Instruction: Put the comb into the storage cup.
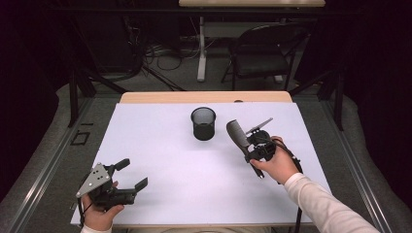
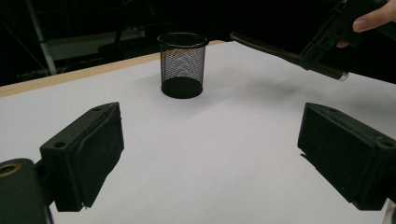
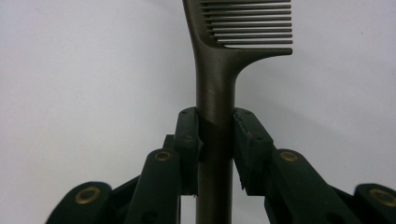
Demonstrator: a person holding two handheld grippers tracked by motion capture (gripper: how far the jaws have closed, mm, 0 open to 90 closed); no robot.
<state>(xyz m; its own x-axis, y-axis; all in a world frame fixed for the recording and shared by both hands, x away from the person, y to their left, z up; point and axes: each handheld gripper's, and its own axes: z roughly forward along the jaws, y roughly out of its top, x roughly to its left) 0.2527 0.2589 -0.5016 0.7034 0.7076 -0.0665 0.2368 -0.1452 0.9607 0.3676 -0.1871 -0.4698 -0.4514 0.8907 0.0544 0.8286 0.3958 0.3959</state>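
A dark grey comb is clamped by its handle in my right gripper, which is held above the white table cover to the right of a black mesh cup. In the right gripper view the pads press on the comb's handle from both sides, with the teeth above them. The comb's head points toward the cup, short of its rim. My left gripper rests near the front left corner, jaws wide apart with nothing in them. In the left gripper view the cup stands ahead, with the comb to its right.
The cup stands upright at the middle back of the table. A bare wooden strip runs along the far edge. Beyond it on the floor are a black chair, a white table leg and cables.
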